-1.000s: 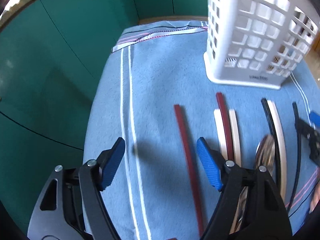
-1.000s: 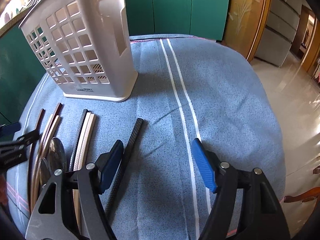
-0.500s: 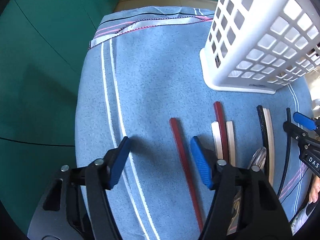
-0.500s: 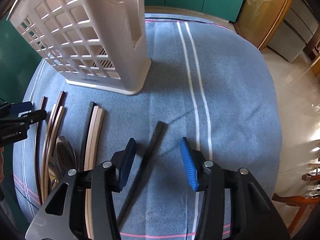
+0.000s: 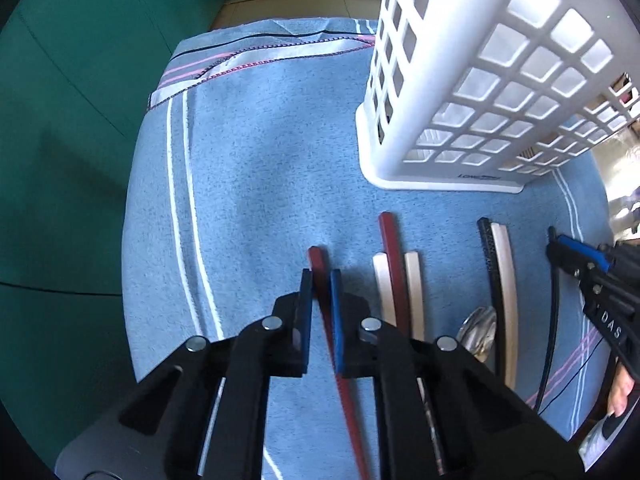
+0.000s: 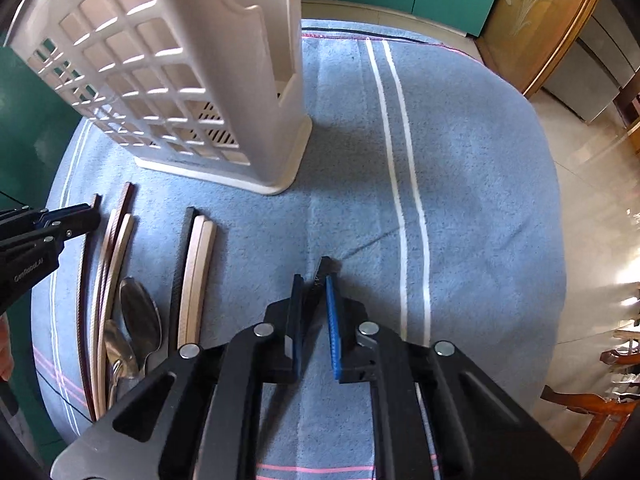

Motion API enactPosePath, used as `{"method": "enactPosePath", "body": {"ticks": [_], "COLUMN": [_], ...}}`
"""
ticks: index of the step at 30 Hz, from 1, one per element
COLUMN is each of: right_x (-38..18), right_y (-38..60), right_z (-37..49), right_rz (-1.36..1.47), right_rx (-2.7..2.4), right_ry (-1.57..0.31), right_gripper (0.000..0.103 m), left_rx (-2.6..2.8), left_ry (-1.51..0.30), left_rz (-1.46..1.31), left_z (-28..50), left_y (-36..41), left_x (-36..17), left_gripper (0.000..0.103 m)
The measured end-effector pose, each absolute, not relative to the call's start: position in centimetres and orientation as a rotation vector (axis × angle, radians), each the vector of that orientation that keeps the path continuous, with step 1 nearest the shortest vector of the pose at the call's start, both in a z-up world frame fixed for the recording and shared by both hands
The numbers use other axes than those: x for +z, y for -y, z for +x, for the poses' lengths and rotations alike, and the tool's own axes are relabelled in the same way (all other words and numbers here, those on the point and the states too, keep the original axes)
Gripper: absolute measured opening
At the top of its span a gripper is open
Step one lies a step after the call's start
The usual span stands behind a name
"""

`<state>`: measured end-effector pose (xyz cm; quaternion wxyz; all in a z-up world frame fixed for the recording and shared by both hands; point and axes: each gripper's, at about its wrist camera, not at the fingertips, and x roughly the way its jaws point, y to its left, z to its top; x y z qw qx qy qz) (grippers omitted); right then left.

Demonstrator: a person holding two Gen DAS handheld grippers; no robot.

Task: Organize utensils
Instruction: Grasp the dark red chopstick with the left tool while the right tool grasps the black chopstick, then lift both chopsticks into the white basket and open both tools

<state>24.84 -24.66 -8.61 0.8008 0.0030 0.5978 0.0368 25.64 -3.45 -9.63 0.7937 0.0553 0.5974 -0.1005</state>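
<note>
Chopsticks lie in a row on the blue cloth (image 5: 248, 184) in my left wrist view, all in front of the white lattice basket (image 5: 472, 92) that stands toward the cloth's far right part. My left gripper (image 5: 320, 280) has just been closing and now clamps the dark red chopstick (image 5: 318, 258), the one nearest the cloth's left edge; its tip pokes out beyond the blue pads. Beside it lie two cream sticks with another red one (image 5: 390, 240) between them, then a black and cream pair (image 5: 496, 264) with a spoon (image 5: 478, 330) at their near end. At the right edge I see my right gripper.

From my right wrist view, the right gripper (image 6: 312, 280) has also just been closing and pinches the black chopstick (image 6: 324, 266), which lies alone toward the cloth's middle, left of two white stripes (image 6: 400, 184). The basket (image 6: 172, 72) stands at far left. Spoons (image 6: 138, 316) rest among the sticks near the left edge, where my left gripper (image 6: 86, 214) shows.
</note>
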Motion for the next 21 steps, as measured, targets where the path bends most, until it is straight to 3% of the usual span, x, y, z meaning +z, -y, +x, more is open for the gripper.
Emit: {"method": "enactPosePath", "body": {"ticks": [5, 21], "right_x": [-5.2, 11.4], "right_y": [25.0, 27.0], "right_z": [22.5, 12.7], "right_rz": [0.035, 0.105], "right_rx": [0.103, 0.234], "right_ry": [-1.193, -0.773], "right_gripper": [0.007, 0.007], "left_rx": [-0.229, -0.290], "left_ry": [-1.201, -0.697], "left_rz": [0.093, -0.031], "left_z": [22.8, 15.0], "left_y": [3.7, -1.4], "left_x": [-6.5, 11.8], "left_gripper": [0.006, 0.006]}}
